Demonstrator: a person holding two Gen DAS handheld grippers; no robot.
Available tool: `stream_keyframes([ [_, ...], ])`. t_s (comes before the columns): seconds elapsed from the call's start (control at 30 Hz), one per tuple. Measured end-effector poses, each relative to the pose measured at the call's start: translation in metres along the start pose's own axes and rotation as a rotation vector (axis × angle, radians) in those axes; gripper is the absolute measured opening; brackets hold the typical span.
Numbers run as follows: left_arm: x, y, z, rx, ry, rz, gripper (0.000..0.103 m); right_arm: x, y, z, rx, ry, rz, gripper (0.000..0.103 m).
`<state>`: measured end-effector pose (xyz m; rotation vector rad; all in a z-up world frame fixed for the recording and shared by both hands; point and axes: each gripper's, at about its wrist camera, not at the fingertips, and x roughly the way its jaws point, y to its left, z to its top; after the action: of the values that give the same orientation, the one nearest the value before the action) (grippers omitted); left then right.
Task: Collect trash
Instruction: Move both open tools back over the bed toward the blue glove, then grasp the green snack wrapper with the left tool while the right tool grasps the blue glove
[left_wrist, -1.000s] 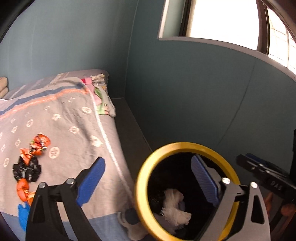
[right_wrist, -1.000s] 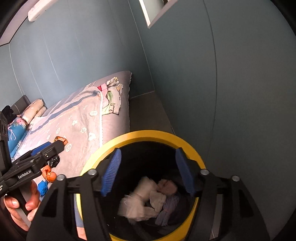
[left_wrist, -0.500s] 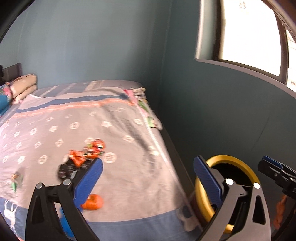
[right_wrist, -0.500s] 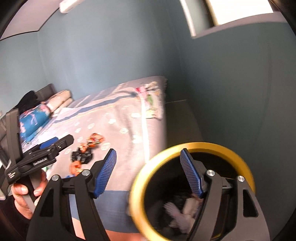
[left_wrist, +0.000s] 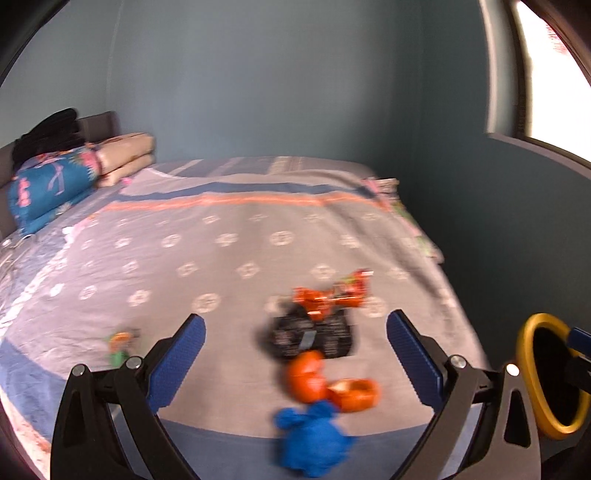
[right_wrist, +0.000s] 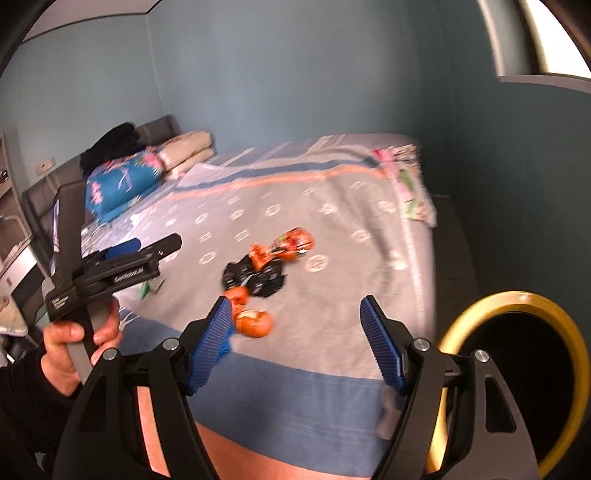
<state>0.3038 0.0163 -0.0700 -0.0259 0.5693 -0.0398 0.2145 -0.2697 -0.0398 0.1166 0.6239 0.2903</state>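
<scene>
Trash lies on the grey bed (left_wrist: 221, 258): black wrappers (left_wrist: 310, 336), orange-red wrappers (left_wrist: 328, 295), orange peel pieces (left_wrist: 325, 384), a blue crumpled wad (left_wrist: 314, 439) and a small green-orange scrap (left_wrist: 120, 341). My left gripper (left_wrist: 295, 365) is open and empty, just above the bed's near edge, facing the pile. My right gripper (right_wrist: 297, 341) is open and empty, above the bed's edge; the peel (right_wrist: 253, 321) and black wrappers (right_wrist: 255, 277) lie ahead. The yellow-rimmed black bin (right_wrist: 517, 369) stands right of the bed, also in the left view (left_wrist: 546, 376).
Folded blue bedding (left_wrist: 48, 184) and pillows (left_wrist: 125, 155) lie at the head of the bed. A floral cloth (right_wrist: 410, 184) hangs at the bed's far right corner. Teal walls close in behind and right. The left gripper's handle and hand (right_wrist: 81, 295) show in the right view.
Both grippers swung left from over the bin toward the bed. The bin moved to the right edge of both views; the trash pile now lies in front of both grippers.
</scene>
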Motion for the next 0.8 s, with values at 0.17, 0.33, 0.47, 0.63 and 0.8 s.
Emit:
stream_keyframes([
  [0.17, 0.019, 0.057, -0.009, -0.018, 0.026, 0.102, 0.095, 0.039, 0.045, -0.002, -0.059, 0.055, 0.06, 0.069],
  [0.33, 0.037, 0.11, -0.023, -0.058, 0.064, 0.166, 0.095, 0.078, 0.078, -0.009, -0.108, 0.11, 0.099, 0.069],
  [0.47, 0.056, 0.146, -0.036, -0.097, 0.107, 0.205, 0.095, 0.113, 0.103, -0.017, -0.138, 0.172, 0.105, 0.069],
  [0.63, 0.083, 0.179, -0.049, -0.169, 0.169, 0.207, 0.095, 0.151, 0.124, -0.031, -0.145, 0.242, 0.113, 0.069],
  [0.8, 0.109, 0.203, -0.057, -0.196, 0.225, 0.206, 0.095, 0.185, 0.132, -0.048, -0.159, 0.292, 0.065, 0.069],
])
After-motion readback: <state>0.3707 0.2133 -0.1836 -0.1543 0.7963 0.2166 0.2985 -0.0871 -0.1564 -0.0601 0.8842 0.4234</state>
